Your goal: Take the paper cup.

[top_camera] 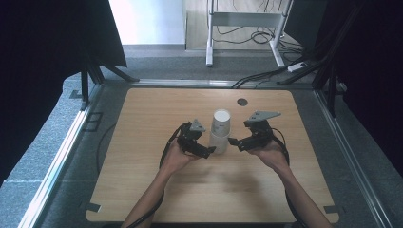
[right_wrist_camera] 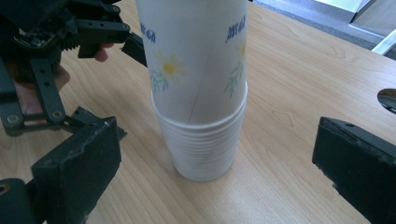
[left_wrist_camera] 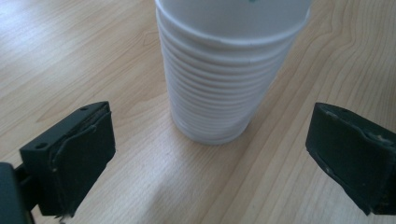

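from the high view, a stack of white paper cups (top_camera: 220, 131) stands upright near the middle of the wooden counter (top_camera: 142, 180), and the person's two hands come in from below on either side of it. the left gripper (top_camera: 211, 150) sits just beside the foot of the stack, its tip very close to it, though i can't tell from here whether it touches. the right gripper (top_camera: 233, 142) is just off the other side, a small gap showing. a dark round hole (top_camera: 242, 101) lies in the counter farther back.

in the left gripper view, the ribbed lower part of the stack (left_wrist_camera: 219, 88) stands between the two black jaws, which are spread wide and clear of it, grasping nothing.

in the right gripper view, the stack (right_wrist_camera: 198, 88) shows a daisy print and blue lettering on its top cup. the jaws here are also released, wide apart and touching nothing. the left gripper (right_wrist_camera: 112, 44) reaches in behind the stack.
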`<state>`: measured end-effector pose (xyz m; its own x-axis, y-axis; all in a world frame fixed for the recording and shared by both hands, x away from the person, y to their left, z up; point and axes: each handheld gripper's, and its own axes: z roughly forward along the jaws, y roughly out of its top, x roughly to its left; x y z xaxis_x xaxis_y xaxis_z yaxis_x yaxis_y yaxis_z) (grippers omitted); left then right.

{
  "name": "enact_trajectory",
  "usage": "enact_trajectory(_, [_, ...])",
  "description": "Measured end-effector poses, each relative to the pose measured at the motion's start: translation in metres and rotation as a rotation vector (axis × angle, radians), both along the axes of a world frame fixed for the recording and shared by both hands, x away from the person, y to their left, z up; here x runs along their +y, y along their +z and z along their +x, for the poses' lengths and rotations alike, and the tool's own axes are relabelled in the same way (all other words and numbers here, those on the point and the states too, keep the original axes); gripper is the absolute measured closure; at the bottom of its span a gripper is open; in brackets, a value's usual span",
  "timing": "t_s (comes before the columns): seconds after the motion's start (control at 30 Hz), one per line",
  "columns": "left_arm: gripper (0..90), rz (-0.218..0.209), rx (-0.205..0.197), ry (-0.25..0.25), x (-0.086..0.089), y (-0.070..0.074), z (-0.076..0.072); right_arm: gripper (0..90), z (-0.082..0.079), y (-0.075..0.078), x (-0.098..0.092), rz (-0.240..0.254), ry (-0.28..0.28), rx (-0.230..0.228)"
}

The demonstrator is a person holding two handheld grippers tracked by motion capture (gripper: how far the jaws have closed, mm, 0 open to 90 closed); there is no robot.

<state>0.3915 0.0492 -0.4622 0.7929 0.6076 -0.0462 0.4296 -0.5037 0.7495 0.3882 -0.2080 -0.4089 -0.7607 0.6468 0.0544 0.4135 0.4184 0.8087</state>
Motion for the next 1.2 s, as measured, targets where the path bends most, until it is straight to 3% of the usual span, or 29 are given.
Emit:
enact_trajectory(0.27, [4.4,-0.027,-0.013,-0.013,-0.013,0.001,0.009,3.4,0.011,0.005,0.009,0.026,0.009,0.024])
enact_trajectory(0.43, [8.2,-0.037,-0.019,-0.023,-0.017,0.002,0.012,7.1,0.015,0.012,0.017,0.011,0.023,0.014])
enact_trajectory(0.7, [14.1,-0.094,-0.013,-0.034,-0.019,0.003,0.018,13.4,0.022,0.02,0.026,0.0,0.044,0.004])
enact_trajectory(0.9, [20.3,-0.108,-0.015,-0.053,-0.02,0.003,0.019,15.7,0.028,0.027,0.032,-0.004,0.044,0.003])
enact_trajectory(1.2, [22.7,-0.096,-0.023,-0.049,-0.02,0.004,0.018,21.7,0.035,0.038,0.038,0.018,0.051,0.017])
